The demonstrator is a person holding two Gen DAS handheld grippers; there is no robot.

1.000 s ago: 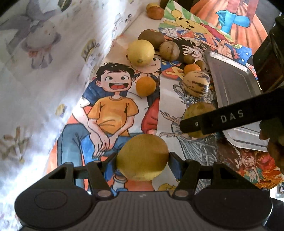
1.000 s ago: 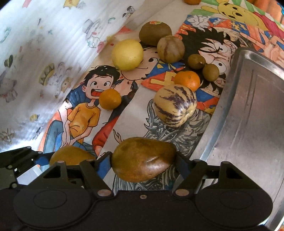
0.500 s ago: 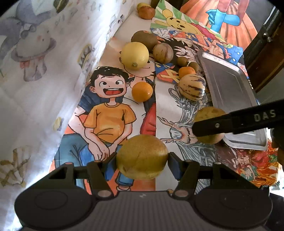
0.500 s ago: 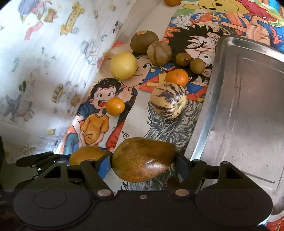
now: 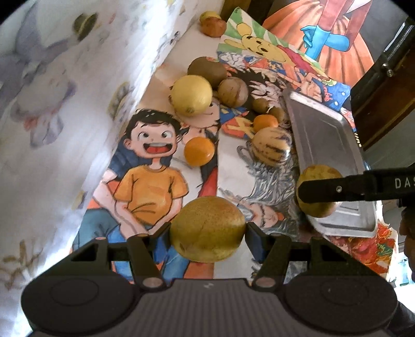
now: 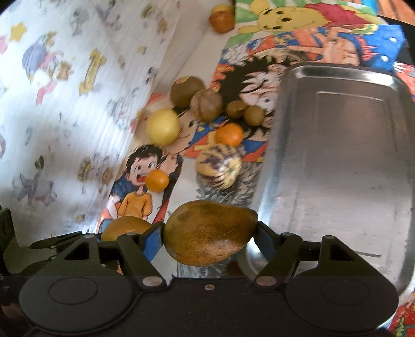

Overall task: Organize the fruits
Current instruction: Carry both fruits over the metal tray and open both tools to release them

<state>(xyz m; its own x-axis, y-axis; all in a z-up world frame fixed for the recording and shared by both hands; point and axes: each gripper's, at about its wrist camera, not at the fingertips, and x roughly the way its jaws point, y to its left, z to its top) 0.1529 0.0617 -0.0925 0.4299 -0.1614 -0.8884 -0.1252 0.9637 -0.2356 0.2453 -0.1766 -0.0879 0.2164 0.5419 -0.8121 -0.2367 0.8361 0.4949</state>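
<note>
My left gripper (image 5: 207,229) is shut on a round yellow-brown fruit (image 5: 207,229), held above the cartoon-printed table cover. My right gripper (image 6: 210,230) is shut on a brown pear-shaped fruit (image 6: 210,230), held by the near left corner of the steel tray (image 6: 337,160). In the left wrist view the right gripper's finger (image 5: 350,188) crosses that fruit (image 5: 317,190) over the tray's (image 5: 326,137) near end. On the cover lie a yellow lemon (image 5: 192,94), an orange (image 5: 199,151), a striped melon-like fruit (image 5: 271,146), a small orange (image 5: 265,123) and several brown fruits (image 5: 233,91).
A white cartoon-printed wall (image 5: 64,103) runs along the left side. Two more fruits (image 5: 212,24) sit at the far end of the table. A dark wooden door (image 5: 384,85) stands beyond the tray at the right. A person's hand (image 5: 408,228) shows at the right edge.
My right gripper has moved right and up with the pear-shaped fruit, rolling so the tray fills more of its view. My left gripper has barely shifted with its fruit.
</note>
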